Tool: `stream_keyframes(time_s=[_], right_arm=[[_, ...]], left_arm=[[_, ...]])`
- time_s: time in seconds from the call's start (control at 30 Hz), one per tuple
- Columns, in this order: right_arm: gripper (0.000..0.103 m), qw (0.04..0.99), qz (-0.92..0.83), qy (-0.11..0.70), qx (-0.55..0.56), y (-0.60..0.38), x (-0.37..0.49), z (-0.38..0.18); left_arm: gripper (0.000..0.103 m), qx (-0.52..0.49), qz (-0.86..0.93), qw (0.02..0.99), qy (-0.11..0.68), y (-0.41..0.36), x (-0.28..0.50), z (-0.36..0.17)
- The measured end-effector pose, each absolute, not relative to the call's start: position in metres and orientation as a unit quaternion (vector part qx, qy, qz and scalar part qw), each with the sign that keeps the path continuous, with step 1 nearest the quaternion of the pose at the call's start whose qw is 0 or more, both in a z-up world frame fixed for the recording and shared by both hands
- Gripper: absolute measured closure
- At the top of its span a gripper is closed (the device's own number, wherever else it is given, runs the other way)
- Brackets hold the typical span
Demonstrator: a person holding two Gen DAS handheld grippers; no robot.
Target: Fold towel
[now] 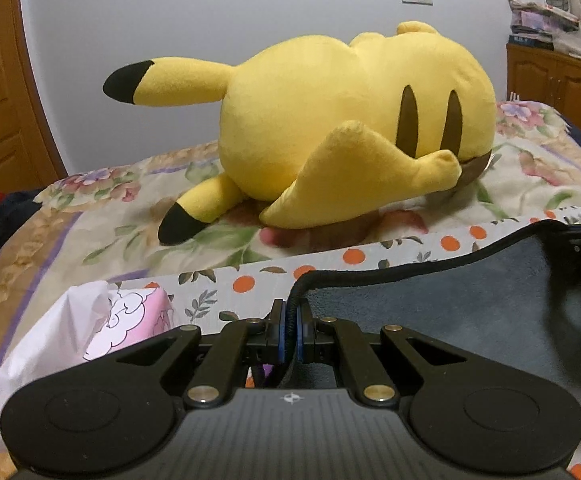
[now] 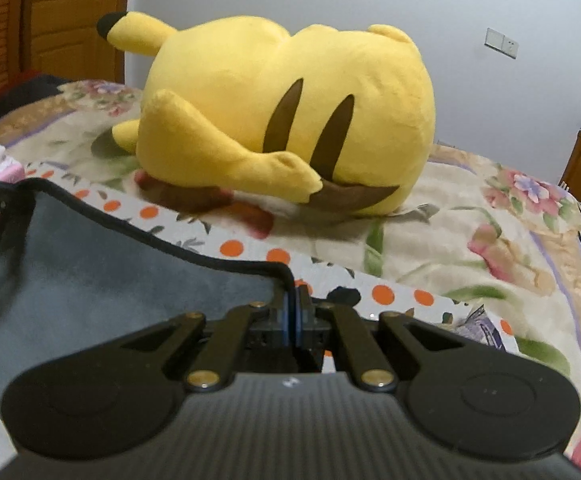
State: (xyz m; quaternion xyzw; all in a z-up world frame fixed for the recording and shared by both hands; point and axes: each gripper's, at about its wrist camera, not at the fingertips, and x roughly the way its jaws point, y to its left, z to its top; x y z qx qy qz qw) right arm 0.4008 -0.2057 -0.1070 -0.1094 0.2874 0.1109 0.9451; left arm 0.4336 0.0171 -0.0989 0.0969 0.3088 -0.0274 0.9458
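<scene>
On bed, one towel (image 1: pixel 470 320), two claws (image 1: pixel 291 320) (image 2: pixel 293 312) clamped

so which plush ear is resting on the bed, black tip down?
The lower ear, lying on the floral quilt nearer the left gripper. The other ear sticks out in the air, touching nothing.

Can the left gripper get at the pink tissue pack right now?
Probably not yet: the left gripper is shut on the grey towel's black-trimmed corner. The pink tissue pack lies just to its left, unobstructed, once the towel is released.
</scene>
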Motion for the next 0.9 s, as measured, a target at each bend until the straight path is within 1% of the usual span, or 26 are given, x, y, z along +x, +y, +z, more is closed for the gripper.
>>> stream_keyframes(time_s=[0.1, 0.2, 0.23, 0.27, 0.3, 0.33, 0.37, 0.43, 0.57, 0.67, 0.7, 0.73, 0.8, 0.9], right_arm=[[0.099, 0.944, 0.111, 0.293, -0.104, -0.206, 0.402, -0.109], [0.099, 0.942, 0.113, 0.299, -0.1, -0.208, 0.402, -0.11], [0.098, 0.942, 0.111, 0.3, -0.1, -0.208, 0.402, -0.11], [0.098, 0.942, 0.109, 0.3, -0.101, -0.208, 0.402, -0.11], [0.093, 0.943, 0.105, 0.3, -0.1, -0.209, 0.401, -0.109], [0.09, 0.943, 0.102, 0.301, -0.097, -0.21, 0.401, -0.108], [0.09, 0.944, 0.1, 0.3, -0.094, -0.212, 0.4, -0.107], [0.089, 0.945, 0.096, 0.298, -0.088, -0.215, 0.396, -0.105], [0.088, 0.946, 0.104, 0.3, -0.07, -0.219, 0.384, -0.103], [0.088, 0.944, 0.114, 0.306, -0.055, -0.218, 0.372, -0.104], [0.086, 0.943, 0.115, 0.306, -0.053, -0.217, 0.368, -0.105], [0.072, 0.943, 0.117, 0.307, -0.052, -0.215, 0.363, -0.105], [0.055, 0.944, 0.121, 0.303, -0.046, -0.213, 0.354, -0.106], [0.054, 0.944, 0.126, 0.303, -0.038, -0.211, 0.342, -0.107]], left_arm=[[0.095, 0.096, -0.026, 0.944, 0.314, 0.017, 0.436, -0.103], [0.092, 0.098, -0.021, 0.943, 0.318, 0.016, 0.436, -0.107], [0.086, 0.094, -0.021, 0.943, 0.319, 0.017, 0.436, -0.108], [0.079, 0.09, -0.022, 0.943, 0.319, 0.018, 0.436, -0.109], [0.074, 0.088, -0.023, 0.943, 0.319, 0.018, 0.435, -0.109], [0.067, 0.087, -0.022, 0.944, 0.319, 0.018, 0.435, -0.109], [0.064, 0.085, -0.023, 0.944, 0.317, 0.018, 0.433, -0.109], [0.064, 0.083, -0.028, 0.944, 0.318, 0.017, 0.43, -0.108], [0.055, 0.085, -0.042, 0.943, 0.32, 0.011, 0.417, -0.107], [0.052, 0.086, -0.053, 0.941, 0.324, 0.007, 0.404, -0.108], [0.052, 0.086, -0.056, 0.94, 0.325, 0.006, 0.4, -0.108], [0.052, 0.086, -0.058, 0.939, 0.327, 0.005, 0.396, -0.109], [0.049, 0.087, -0.063, 0.938, 0.33, 0.002, 0.387, -0.109], [0.044, 0.09, -0.069, 0.937, 0.33, -0.001, 0.374, -0.11]])
